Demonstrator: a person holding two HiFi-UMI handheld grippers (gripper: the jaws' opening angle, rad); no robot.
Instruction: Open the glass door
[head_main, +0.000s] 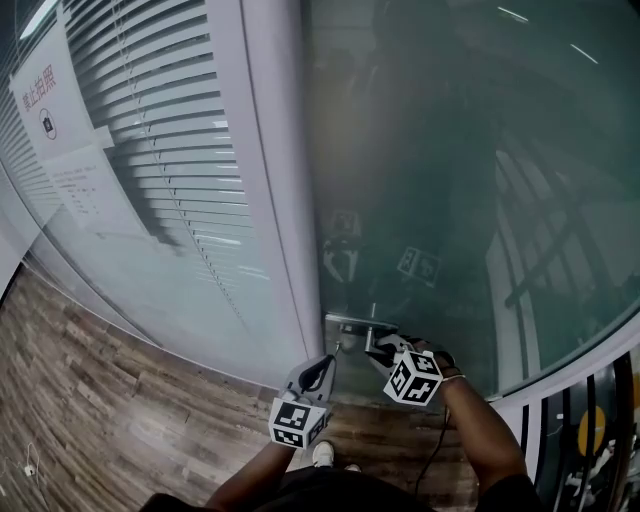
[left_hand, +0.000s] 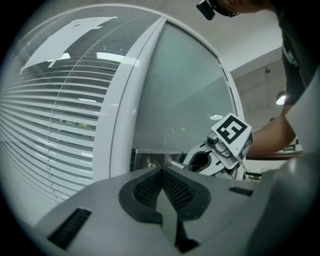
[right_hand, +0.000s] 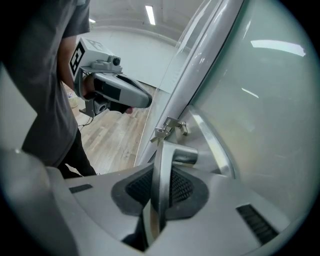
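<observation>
Right gripper (head_main: 383, 348) is clamped on the handle (right_hand: 163, 160), pads pinching the flat metal lever from both sides, nose tilted down. Left gripper (left_hand: 161, 174) hangs just beside it on the left, jaws closed together with nothing in them, clear of the door. Biggest thing is the frosted glass door (head_main: 450, 180), which looks closed. Then the blinds (head_main: 160, 130) on the left, the wood floor (head_main: 80, 400) below and the white frame (head_main: 265, 180) between blinds and door. The handle sits low at the door's left edge, on a small steel plate (left_hand: 145, 159).
</observation>
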